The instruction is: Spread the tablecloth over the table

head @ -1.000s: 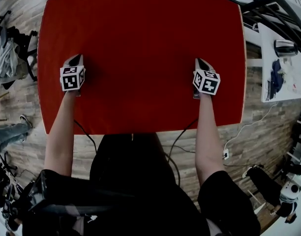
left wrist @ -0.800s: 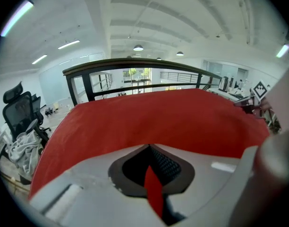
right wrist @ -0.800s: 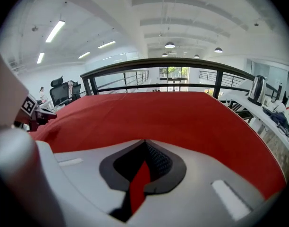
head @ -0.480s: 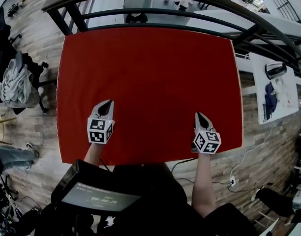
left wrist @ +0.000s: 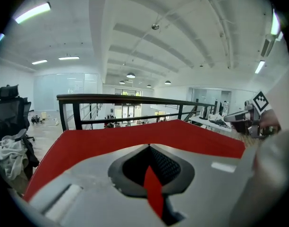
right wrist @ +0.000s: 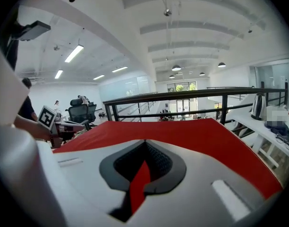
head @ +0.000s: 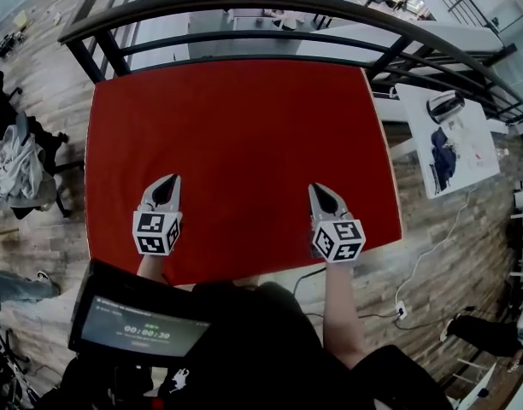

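The red tablecloth (head: 236, 135) lies flat over the whole table, its near edge straight in front of me. My left gripper (head: 169, 180) hovers above the cloth's near left part with its jaws shut and nothing in them. My right gripper (head: 317, 188) hovers above the near right part, also shut and empty. In the left gripper view the closed tips (left wrist: 148, 146) point across the cloth (left wrist: 111, 141) toward the far railing. The right gripper view shows the same, closed tips (right wrist: 144, 141) over the cloth (right wrist: 191, 131). Only a sliver of red shows through the slit behind each pair of tips.
A black railing (head: 244, 2) runs close behind the table's far edge. At the right stands a white table (head: 467, 156) with a kettle (head: 443, 105) and a dark cloth. A chair draped with clothes (head: 14, 165) stands at the left. A dark screen (head: 133, 323) hangs at my chest.
Both grippers have come back from the middle of the cloth toward its near edge and risen, still shut. The head view now takes in the far railing.
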`<state>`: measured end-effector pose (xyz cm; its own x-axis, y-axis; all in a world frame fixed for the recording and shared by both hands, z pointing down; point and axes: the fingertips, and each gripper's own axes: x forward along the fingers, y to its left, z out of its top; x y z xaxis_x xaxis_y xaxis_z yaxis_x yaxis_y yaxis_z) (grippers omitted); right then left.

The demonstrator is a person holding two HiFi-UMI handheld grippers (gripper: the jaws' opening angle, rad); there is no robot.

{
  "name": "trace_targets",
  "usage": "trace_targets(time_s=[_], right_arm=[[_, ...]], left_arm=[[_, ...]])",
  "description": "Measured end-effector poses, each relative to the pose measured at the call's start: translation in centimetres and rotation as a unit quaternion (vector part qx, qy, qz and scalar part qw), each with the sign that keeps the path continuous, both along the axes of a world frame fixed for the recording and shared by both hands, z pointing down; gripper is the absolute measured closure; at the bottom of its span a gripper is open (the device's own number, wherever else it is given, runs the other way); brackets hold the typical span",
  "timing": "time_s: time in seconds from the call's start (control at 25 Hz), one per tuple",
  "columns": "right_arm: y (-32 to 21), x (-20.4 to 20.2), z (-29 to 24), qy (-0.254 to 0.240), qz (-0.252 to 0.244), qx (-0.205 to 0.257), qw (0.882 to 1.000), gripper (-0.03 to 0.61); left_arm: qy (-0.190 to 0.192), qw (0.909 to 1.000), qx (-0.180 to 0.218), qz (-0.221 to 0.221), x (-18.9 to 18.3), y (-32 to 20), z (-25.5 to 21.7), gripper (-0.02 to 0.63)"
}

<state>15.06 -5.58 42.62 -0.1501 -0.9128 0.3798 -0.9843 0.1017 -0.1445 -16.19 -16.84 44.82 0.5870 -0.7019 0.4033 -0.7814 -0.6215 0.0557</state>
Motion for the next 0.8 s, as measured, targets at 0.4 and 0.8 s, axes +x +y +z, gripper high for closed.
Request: trace_targets(time_s=[0.4,0.8], right_arm=[[9.0,0.2,-1.3,-0.018,-0.094,0.025,0.995,0.569],[14.5,0.7,-2.5,-0.045,-0.114,0.043,0.991,0.569]], left_arm=[[0.054,0.9952,0.017,-0.08,5.2,12.1,-3.5,0.607],[0.037,0.9921,0.035,-0.115,5.4,20.9,-5.3,0.607]])
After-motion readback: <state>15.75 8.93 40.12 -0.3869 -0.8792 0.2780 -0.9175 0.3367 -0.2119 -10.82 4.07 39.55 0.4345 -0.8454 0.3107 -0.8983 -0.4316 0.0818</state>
